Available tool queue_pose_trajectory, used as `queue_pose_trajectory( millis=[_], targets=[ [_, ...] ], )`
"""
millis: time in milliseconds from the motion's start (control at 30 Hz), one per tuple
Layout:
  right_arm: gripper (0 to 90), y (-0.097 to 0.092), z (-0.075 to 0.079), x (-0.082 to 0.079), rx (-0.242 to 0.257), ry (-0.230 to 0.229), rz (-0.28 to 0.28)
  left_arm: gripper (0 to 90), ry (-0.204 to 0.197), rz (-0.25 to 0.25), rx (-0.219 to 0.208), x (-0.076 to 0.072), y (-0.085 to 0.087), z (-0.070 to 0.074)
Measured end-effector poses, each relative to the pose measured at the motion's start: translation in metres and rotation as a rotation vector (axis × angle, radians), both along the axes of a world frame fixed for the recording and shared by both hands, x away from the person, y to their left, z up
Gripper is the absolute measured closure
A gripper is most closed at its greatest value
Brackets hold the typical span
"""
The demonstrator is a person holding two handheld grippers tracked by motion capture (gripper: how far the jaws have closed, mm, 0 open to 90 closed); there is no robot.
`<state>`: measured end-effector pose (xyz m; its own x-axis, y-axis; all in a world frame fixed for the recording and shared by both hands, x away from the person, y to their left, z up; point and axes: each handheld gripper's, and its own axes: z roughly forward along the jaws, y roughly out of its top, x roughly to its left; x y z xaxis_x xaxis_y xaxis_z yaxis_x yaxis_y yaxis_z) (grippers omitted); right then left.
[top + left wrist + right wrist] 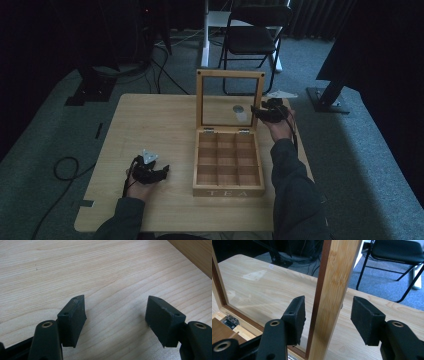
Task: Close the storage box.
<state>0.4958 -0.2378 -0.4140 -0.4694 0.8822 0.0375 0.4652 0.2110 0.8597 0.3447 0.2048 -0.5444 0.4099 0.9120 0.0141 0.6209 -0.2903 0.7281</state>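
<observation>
- Tea box (228,165): a square box of pale bamboo-coloured wood, standing on the bench (150,125) toward its right half, with the letters TEA on the front wall nearest the person.
- Inside the box, thin wooden slats cut the space into a three-by-three grid of small compartments.
- Lid (229,75) of the box: a flat wooden frame around a clear pane, standing upright at the back of the box on two small metal hinges (208,131); the frame's inner edge is a darker brown strip.
- Right gripper (256,113): at the right side post of the lid, above the box's back right corner. In the right gripper view (327,312) its black, blocky jaws stand apart on either side of the smooth, grained post, with a gap at each pad, so they straddle it without pressing.
- Left gripper (165,171): low over the bench to the left of the box, well apart from it. In the left gripper view (116,315) its matte black jaws are spread wide with bare wood grain between them.
- Bench: a light wood-grain top with rounded corners.
- Chair (253,35): a black folding chair on the grey carpet beyond the box.
</observation>
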Motion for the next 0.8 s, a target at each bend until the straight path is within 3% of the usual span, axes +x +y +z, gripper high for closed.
queue_pose_trajectory(
  millis=[267,367,800],
  targets=[
    [46.5,0.006,0.000,0.005,-0.005,-0.009,0.054,33.0,-0.001,-0.001,-0.001,-0.001,0.000,0.000],
    [48.2,0.004,0.000,0.004,0.023,-0.010,0.057,33.0,0.000,-0.001,-0.001,-0.001,0.000,0.000],
    [54.4,-0.004,0.003,-0.026,0.030,-0.094,0.092,33.0,0.000,-0.002,-0.001,-0.001,0.000,0.000]
  ],
)
